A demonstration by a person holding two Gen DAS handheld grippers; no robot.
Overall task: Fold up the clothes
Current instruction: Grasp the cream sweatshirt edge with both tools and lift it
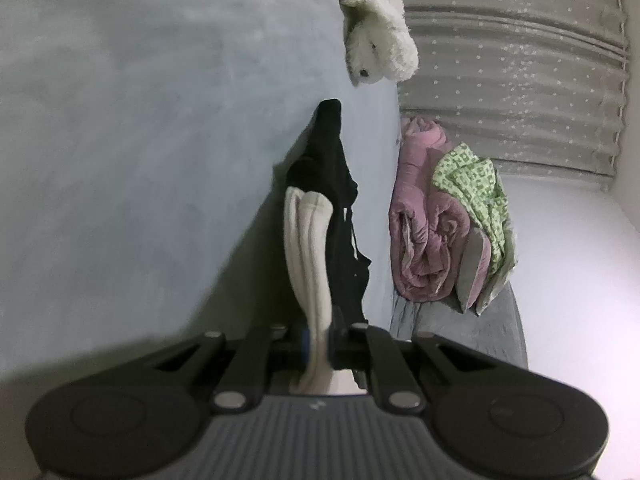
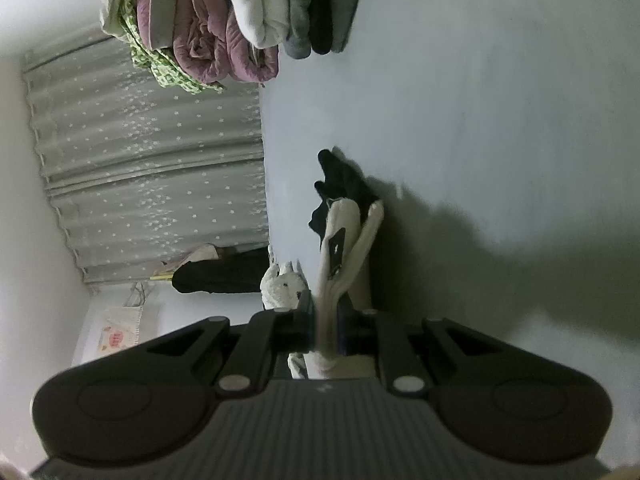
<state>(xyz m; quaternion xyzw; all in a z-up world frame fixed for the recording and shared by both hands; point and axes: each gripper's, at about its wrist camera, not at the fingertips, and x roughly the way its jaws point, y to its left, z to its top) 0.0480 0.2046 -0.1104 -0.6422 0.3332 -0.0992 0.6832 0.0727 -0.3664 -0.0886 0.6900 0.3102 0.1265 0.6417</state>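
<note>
A garment with a white ribbed part and a black part lies on the pale blue bed sheet. Both wrist views are rolled sideways. My left gripper is shut on the white ribbed fabric, which bunches between its pads and runs forward to the black cloth. My right gripper is shut on another white ribbed fold of the same garment. Its black part rests on the sheet just beyond. How the cloth runs between the two grips is hidden.
A white plush toy sits at the bed's edge. A rolled pink blanket with a green patterned cloth lies by the dotted grey curtain. Folded white and grey pieces are stacked beside it.
</note>
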